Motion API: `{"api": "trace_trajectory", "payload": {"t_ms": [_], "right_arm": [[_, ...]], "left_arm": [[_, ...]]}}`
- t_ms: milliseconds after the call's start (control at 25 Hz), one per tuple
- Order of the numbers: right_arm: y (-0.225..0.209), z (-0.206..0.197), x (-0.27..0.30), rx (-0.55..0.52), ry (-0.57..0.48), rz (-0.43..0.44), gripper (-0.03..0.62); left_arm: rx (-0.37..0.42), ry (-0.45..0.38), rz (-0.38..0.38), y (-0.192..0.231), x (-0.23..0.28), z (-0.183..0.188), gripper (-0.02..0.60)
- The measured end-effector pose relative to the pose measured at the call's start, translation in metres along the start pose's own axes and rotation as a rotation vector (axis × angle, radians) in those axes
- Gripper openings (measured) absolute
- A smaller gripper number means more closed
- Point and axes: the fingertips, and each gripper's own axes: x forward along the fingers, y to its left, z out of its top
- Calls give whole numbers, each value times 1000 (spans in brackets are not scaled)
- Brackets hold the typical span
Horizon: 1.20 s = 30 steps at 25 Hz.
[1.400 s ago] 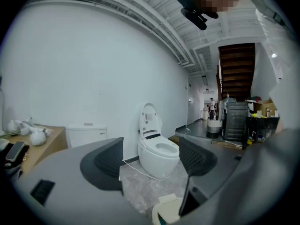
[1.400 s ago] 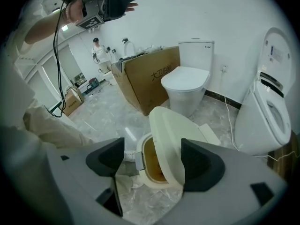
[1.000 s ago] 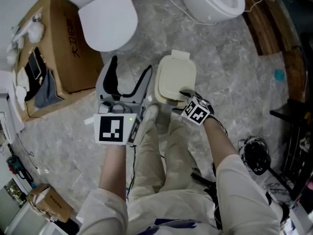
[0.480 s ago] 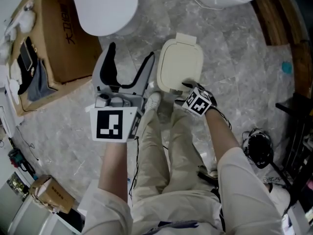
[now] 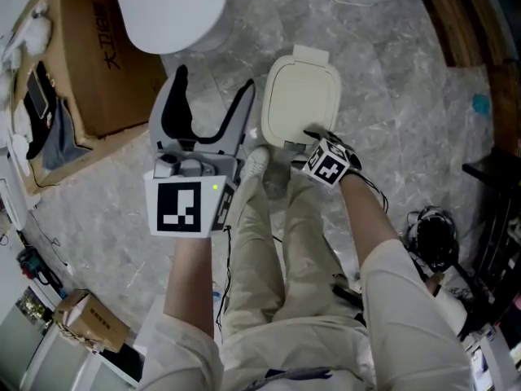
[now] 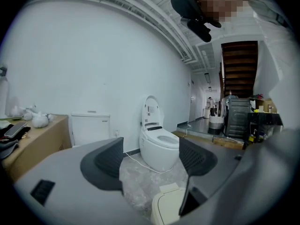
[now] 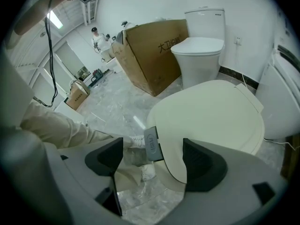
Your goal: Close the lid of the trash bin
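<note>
The cream trash bin point(image 5: 301, 96) stands on the marbled floor with its lid point(image 7: 213, 111) lying flat down. A grey push tab point(image 7: 152, 144) sits at the lid's front edge. My right gripper point(image 5: 309, 141) hovers at that front edge, open, with the tab in line between its jaws point(image 7: 154, 159); I cannot tell whether it touches. My left gripper point(image 5: 207, 112) is open and empty, held in the air left of the bin. In the left gripper view the left gripper point(image 6: 152, 161) points at the far wall, with the bin lid point(image 6: 168, 209) low in the picture.
A brown cardboard box point(image 5: 85, 63) stands at the left, next to a white toilet point(image 5: 171, 10). Another toilet point(image 6: 157, 144) stands behind the bin. The person's shoe point(image 5: 256, 163) and legs are right before the bin. A black bundle point(image 5: 431, 236) lies at the right.
The head view has drifted, so the bin sits a little higher in the picture. Both grippers keep their places relative to the bin, and the lid stays down.
</note>
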Motion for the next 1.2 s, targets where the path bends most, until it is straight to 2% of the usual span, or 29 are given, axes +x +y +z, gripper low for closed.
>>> {"api": "trace_trajectory", "payload": {"t_ms": [200,400,480,560,680,800,880,960,1080,1200], "right_arm": [[0,-4,5,0,12,-3,405],[-2,-3,6,15,12,1,393],[1,0,4,62,25,29,397],[0,10,-5,157,0,47,394],[-6,38,-43,313,-140,-4,376],[-34,81,-121,430,-361,-124,362],[-58,111,-191,460,-511,-225,345],[-59,131,-264,477,-623,-302,333],[-33,156,-369,488,-777,-384,299],[-1,184,-459,450,-944,-466,209]], "left_arm": [[-2,-2,-1,1,3,-3,364],[-2,-6,-6,0,3,-1,364],[-1,-13,-11,0,2,6,364],[5,-23,-19,-2,2,18,364],[11,-18,-29,-4,-5,43,364],[26,-36,-44,-6,-9,79,364],[37,-73,-62,-10,-7,112,364],[46,-96,-92,-20,-15,149,364],[62,-135,-151,-44,-39,208,362],[75,-201,-208,-63,-61,254,360]]}}
